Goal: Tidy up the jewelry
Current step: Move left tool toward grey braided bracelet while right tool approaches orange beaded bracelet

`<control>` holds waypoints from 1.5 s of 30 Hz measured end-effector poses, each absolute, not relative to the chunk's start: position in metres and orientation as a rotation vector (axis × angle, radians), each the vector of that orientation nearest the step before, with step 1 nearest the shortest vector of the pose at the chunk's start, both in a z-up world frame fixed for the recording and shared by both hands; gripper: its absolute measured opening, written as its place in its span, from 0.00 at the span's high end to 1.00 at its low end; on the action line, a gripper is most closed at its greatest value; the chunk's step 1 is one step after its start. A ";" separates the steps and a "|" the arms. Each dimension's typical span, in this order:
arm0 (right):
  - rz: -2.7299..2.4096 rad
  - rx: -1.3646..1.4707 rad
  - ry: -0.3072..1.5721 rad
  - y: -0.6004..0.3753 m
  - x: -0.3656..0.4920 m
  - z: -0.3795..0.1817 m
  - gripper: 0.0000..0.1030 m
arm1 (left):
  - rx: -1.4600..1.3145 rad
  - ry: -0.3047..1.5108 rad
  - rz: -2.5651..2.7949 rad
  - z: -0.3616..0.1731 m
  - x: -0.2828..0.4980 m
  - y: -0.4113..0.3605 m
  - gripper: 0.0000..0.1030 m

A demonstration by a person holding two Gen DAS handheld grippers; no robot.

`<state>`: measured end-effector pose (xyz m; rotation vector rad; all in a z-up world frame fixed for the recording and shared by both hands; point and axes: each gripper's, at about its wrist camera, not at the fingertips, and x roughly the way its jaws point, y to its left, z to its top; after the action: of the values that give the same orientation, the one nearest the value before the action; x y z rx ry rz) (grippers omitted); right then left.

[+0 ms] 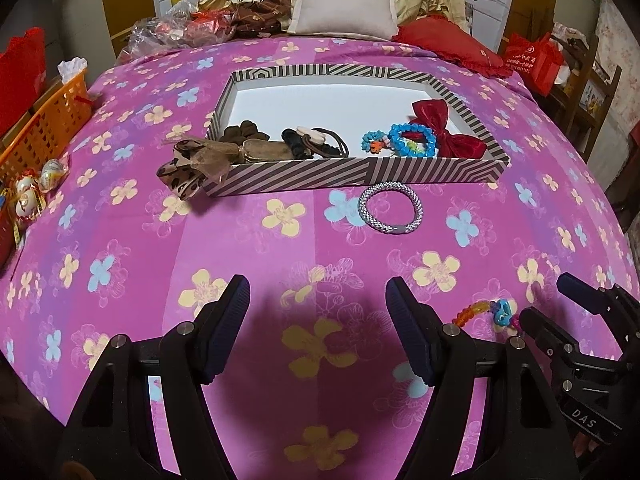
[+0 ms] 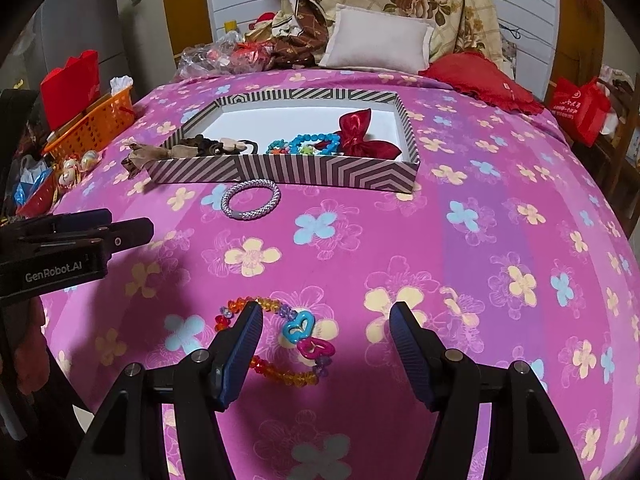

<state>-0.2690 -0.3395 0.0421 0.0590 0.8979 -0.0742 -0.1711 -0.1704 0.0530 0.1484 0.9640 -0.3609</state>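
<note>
Both hand-held grippers, left point(image 1: 318, 304) and right point(image 2: 326, 330), hover wide open over the bed point(image 2: 480, 248). A bead bracelet point(image 2: 288, 340) lies between the right one's fingers; a silver band point(image 1: 389, 208) rests ahead, just before the striped box point(image 1: 360, 174).

White pillow point(image 1: 344, 4), red cushion point(image 1: 452, 42), orange basket point(image 1: 48, 120), red bag point(image 2: 580, 110)

"GenRobot.AI" is printed in pale letters on the black body of the left gripper point(image 2: 124, 230), seen left of the right gripper's fingers. "DAS" is read on the right gripper point(image 1: 560, 300). White print on the red bag point(image 1: 534, 62) far ahead to the right cannot be made out.
</note>
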 end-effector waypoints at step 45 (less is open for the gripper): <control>0.000 0.041 0.949 -0.335 -0.263 0.016 0.53 | 0.101 1.068 -0.353 0.025 -0.155 -0.162 0.31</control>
<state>-0.2629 -0.3350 0.0163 0.0414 0.9486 0.0003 -0.1550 -0.1617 0.0247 0.1009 1.0683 -0.3527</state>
